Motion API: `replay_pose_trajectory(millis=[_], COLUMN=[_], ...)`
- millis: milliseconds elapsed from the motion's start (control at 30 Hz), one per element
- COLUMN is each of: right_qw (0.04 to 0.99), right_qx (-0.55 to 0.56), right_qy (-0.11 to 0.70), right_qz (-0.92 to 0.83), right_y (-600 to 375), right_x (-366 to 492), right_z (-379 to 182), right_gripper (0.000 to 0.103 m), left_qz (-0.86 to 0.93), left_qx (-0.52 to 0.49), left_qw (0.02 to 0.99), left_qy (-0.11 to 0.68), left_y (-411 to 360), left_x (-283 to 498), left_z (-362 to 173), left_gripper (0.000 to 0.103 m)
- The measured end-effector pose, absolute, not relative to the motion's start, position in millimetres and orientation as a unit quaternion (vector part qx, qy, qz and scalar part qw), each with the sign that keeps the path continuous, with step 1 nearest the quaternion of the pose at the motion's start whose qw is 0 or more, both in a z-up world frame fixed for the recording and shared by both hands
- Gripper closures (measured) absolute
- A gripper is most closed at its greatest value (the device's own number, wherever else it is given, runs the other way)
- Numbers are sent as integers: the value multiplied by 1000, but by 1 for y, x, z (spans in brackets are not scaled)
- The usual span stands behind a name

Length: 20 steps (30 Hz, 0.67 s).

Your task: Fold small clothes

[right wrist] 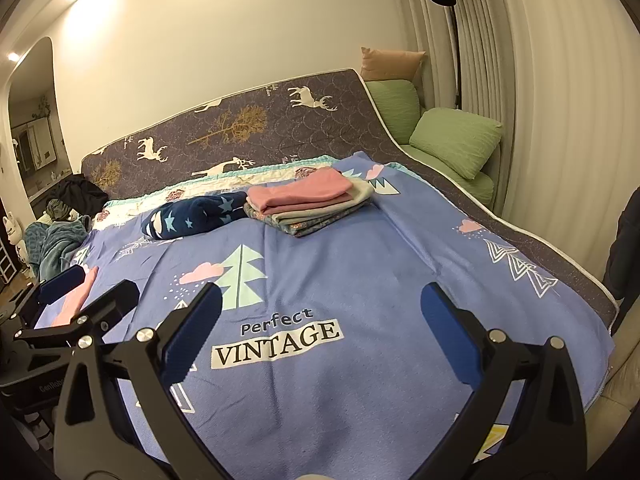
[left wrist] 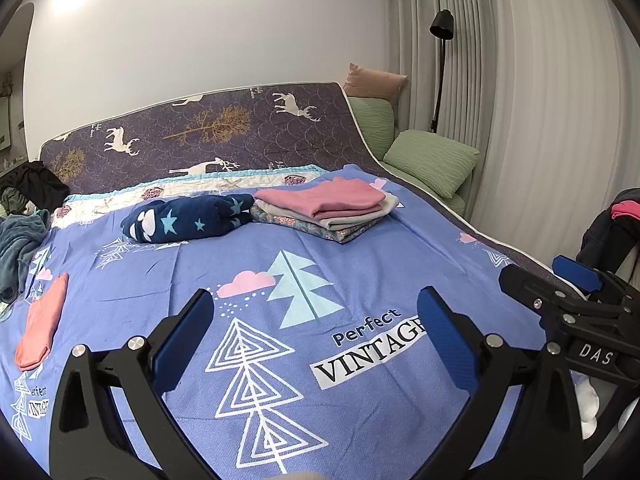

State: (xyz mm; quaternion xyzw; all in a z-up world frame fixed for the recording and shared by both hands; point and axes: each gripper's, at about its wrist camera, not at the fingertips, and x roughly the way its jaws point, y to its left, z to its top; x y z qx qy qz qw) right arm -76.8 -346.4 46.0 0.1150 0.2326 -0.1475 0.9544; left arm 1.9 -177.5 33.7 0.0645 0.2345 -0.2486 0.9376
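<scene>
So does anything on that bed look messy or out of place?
Mostly tidy: a folded stack sits at the far end. The navy star-print garment beside it is bunched, not folded, and a salmon piece lies alone near the left edge.

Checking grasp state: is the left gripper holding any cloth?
No, the left gripper is open over the blue sheet, with nothing between its fingers.

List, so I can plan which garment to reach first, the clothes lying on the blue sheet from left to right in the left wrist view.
Salmon-pink garment → navy star-print bundle → folded stack topped by a pink piece.
</scene>
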Motion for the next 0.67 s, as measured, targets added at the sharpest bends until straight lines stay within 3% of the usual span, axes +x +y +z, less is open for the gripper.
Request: replay_pose_trajectory(millis=[667], right_qw=[954], right_qx=[115], right_qy=[236], right_qz=[-147], right_y=[-346], right_x=[-76], right_z=[43], right_gripper=[2], left_qz=[-248], left_qx=[64], left_qw=[936], left_qy=[241], left_y=[-177], left_x=[3], left_z=[30], left_gripper=[1])
